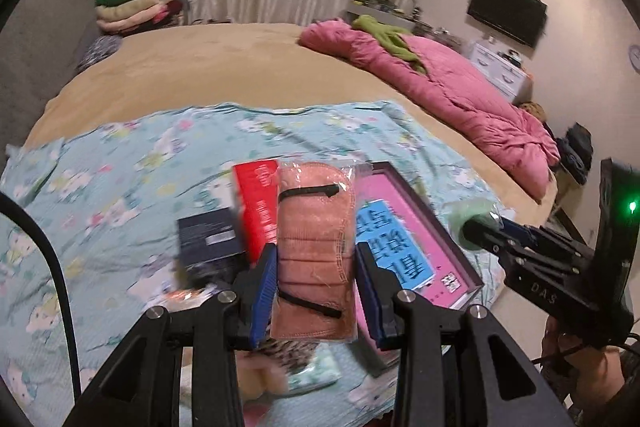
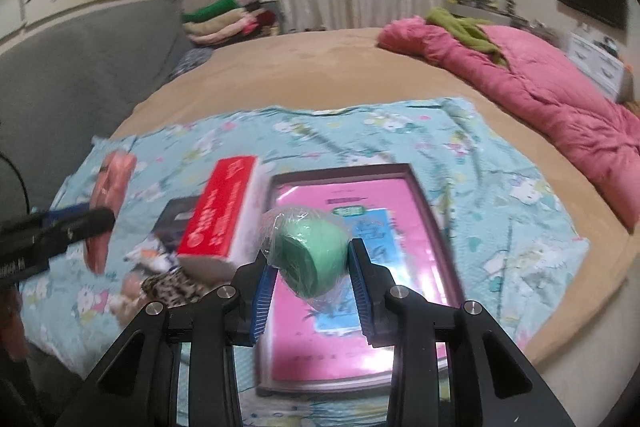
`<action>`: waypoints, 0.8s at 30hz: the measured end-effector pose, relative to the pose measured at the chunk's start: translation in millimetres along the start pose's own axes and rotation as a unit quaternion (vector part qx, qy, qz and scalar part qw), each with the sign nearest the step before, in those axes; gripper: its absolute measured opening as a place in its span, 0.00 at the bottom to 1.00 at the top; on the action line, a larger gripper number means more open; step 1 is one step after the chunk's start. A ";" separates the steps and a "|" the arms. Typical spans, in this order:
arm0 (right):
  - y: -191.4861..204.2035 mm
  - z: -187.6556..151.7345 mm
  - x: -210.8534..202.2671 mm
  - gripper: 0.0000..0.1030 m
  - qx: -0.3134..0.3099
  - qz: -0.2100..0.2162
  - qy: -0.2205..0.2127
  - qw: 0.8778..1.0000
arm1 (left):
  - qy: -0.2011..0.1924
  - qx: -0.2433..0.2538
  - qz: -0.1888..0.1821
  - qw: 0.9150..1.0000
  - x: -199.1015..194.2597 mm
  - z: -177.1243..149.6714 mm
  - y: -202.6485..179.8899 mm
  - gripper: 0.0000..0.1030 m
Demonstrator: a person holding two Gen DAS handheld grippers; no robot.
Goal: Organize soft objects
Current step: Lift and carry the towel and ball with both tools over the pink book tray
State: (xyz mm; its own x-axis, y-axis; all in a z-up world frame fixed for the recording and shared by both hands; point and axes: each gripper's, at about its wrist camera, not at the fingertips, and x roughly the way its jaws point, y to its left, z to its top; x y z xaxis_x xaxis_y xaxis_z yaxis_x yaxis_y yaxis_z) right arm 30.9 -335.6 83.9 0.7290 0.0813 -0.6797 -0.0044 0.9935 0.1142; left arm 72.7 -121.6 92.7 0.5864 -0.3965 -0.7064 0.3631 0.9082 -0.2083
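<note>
I hold my left gripper [image 1: 316,291] clamped on a clear-wrapped pack of peach-coloured face masks [image 1: 314,247], which fills the lower middle of the left wrist view and hangs lifted above the patterned blue sheet [image 1: 120,167]. My right gripper [image 2: 314,287] is closed around a green roll in plastic wrap [image 2: 310,257], sitting at the centre of the right wrist view, over the shallow pink tray [image 2: 440,239]. Both soft items are in the air, so the step in hand, as I judge it, is carrying them to where they belong, most likely that tray. To do it well I should keep a steady squeeze on each: the mask pack is floppy and slick in its film, and it is pinched near its lower half, so the free upper part can swing or slide if I jerk. The roll is rounded and its wrap looks loose, so I want the pads on the roll's body, not only on the film. I would bring each one low over the tray before letting go, one hand at a time, and stay clear of the red box [image 2: 218,211] and the dark box [image 1: 210,247] just left of the tray, so nothing gets knocked.
</note>
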 end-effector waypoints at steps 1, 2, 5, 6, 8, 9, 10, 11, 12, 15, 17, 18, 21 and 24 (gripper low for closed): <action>-4.2 1.0 -0.2 0.36 0.004 -0.005 -0.001 1.000 | 0.003 0.005 -0.003 1.000 3.0 1.5 -6.4 0.37; -10.2 2.1 -0.7 0.36 0.009 -0.011 -0.001 1.000 | 0.005 0.008 -0.006 1.000 6.6 2.8 -11.3 0.37; -25.2 3.8 -0.6 0.36 0.024 -0.021 -0.001 0.999 | 0.014 0.020 -0.016 1.000 18.4 5.4 -26.7 0.37; -29.6 4.1 -0.5 0.36 0.030 -0.024 0.000 0.999 | 0.017 0.024 -0.019 0.999 22.6 5.5 -30.9 0.37; -37.5 3.1 0.1 0.36 0.037 -0.032 0.001 0.999 | 0.027 0.032 -0.024 0.999 33.4 5.2 -40.4 0.37; -40.1 2.5 0.2 0.36 0.039 -0.034 0.001 0.999 | 0.032 0.036 -0.025 0.999 39.1 4.3 -45.0 0.37; -44.1 1.6 0.4 0.36 0.041 -0.036 0.001 0.998 | 0.036 0.038 -0.027 0.998 43.8 3.0 -47.4 0.37; -45.8 1.0 1.6 0.36 0.043 -0.036 0.002 0.998 | 0.040 0.040 -0.030 0.998 47.9 1.9 -48.8 0.37; -46.9 0.2 2.8 0.36 0.045 -0.037 0.004 0.998 | 0.046 0.042 -0.030 0.998 52.7 0.8 -51.5 0.37; -54.8 -6.6 6.9 0.36 0.049 -0.036 0.006 0.998 | 0.063 0.047 -0.033 0.996 68.9 -2.9 -60.4 0.37; -60.3 -11.5 10.6 0.36 0.055 -0.033 0.010 0.998 | 0.071 0.049 -0.037 0.996 76.6 -4.8 -65.4 0.37; -63.5 -14.4 12.1 0.36 0.058 -0.032 0.011 0.998 | 0.076 0.051 -0.038 0.995 81.5 -6.0 -68.6 0.37; -74.2 -24.8 17.5 0.36 0.068 -0.031 0.017 0.997 | 0.093 0.056 -0.043 0.993 94.6 -9.4 -76.7 0.37; -82.6 -32.2 20.7 0.36 0.073 -0.030 0.020 0.997 | 0.109 0.064 -0.045 0.991 107.3 -13.0 -87.6 0.37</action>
State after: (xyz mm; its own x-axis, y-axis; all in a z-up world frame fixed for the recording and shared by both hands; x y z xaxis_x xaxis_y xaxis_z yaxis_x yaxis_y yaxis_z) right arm 24.4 -413.4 37.1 0.6975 0.0289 -0.7160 0.1389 0.9748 0.1747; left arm 94.4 -241.9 26.4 0.3813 -0.4239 -0.8215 0.5033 0.8406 -0.2001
